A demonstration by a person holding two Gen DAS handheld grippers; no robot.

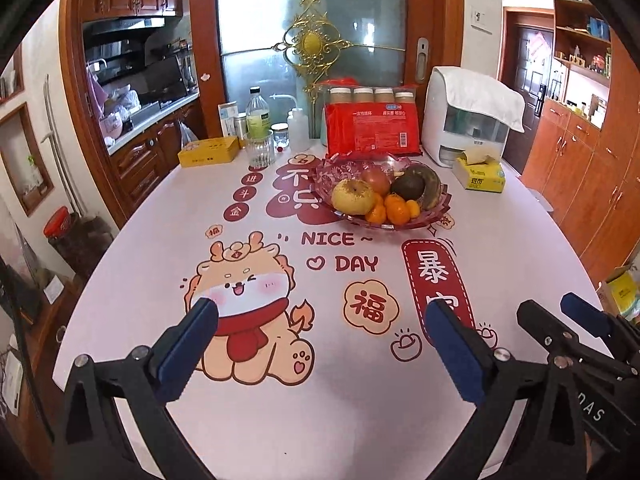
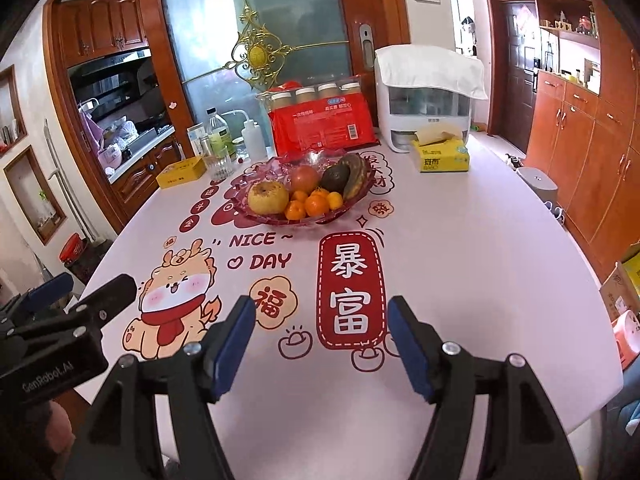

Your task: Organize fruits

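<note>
Left gripper (image 1: 320,344): lower frame, jaws spread wide, nothing between. Right gripper (image 2: 322,340): lower frame, jaws parted, empty. Fruit bowl (image 2: 360,194): centre, upper middle, well apart from both; pear, oranges, avocado, banana inside, rear fruits partly hidden. Table (image 2: 480,280): near edge cut off.

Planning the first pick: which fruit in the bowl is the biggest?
The yellow pear at the bowl's front left, larger than the small oranges beside it.
</note>
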